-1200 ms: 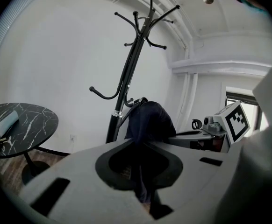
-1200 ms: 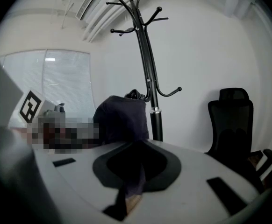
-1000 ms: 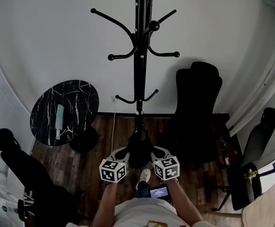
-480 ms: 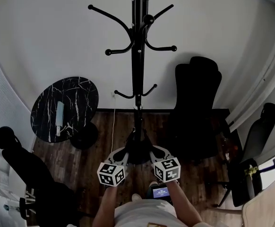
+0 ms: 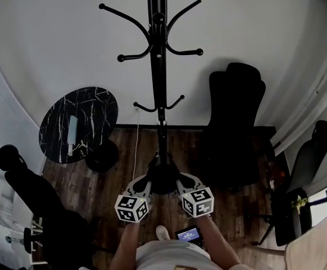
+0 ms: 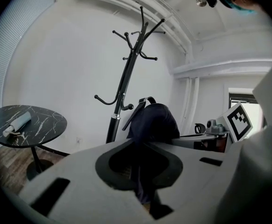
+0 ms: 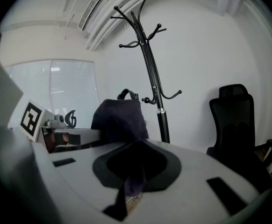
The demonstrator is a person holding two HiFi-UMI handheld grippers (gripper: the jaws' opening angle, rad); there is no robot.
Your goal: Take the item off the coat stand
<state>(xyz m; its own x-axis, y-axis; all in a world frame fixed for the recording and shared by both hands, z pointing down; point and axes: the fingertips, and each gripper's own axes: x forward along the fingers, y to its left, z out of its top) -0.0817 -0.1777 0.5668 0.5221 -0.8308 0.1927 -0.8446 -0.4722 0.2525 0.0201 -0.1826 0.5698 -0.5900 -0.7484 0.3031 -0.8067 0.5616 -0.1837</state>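
While the black coat stand (image 5: 158, 66) rises upright by the wall, a dark bag (image 5: 163, 176) hangs off its hooks, low before its base, standing tall with the strap loop up. Both forearms (image 5: 124, 242) reach toward the stand, side by side. The left gripper (image 6: 143, 190) and right gripper (image 7: 131, 185) each pinch the bag's fabric, jaws nearly closed.

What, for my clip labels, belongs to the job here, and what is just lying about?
Job: bag; left tongs and right tongs, both shut on it; coat stand.
Lying about: round table; black office chair.
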